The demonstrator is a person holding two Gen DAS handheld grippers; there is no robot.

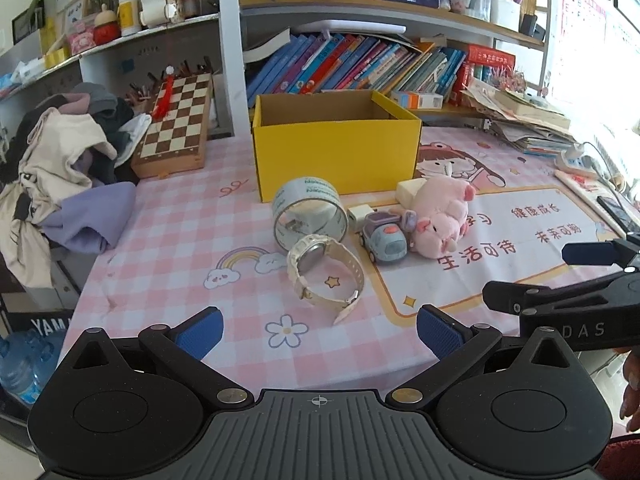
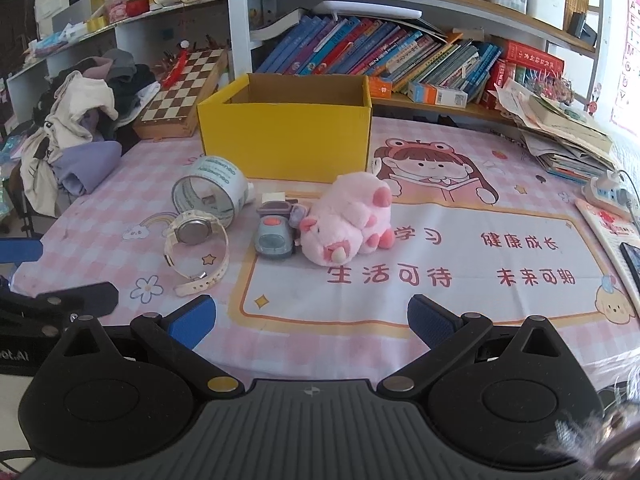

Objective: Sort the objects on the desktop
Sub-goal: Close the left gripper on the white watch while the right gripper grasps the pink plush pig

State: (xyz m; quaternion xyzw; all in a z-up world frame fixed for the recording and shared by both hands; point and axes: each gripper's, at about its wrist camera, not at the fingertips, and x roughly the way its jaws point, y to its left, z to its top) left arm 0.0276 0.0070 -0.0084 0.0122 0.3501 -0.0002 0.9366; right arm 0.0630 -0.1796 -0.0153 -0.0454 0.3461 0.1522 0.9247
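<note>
- Both grippers, left gripper and right gripper, gape wide, empty.
- Watch lies nearest, touching tape roll.
- Toy car and pink plush pig crowd before yellow box.

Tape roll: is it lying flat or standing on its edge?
On its edge. The tape roll rests on its curved rim on the tablecloth, and its open core faces the left wrist camera, beside the watch.

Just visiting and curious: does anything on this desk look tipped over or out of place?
Yes: the pink plush pig lies toppled on its side beside the toy car, and the tape roll stands on edge, not flat.
</note>
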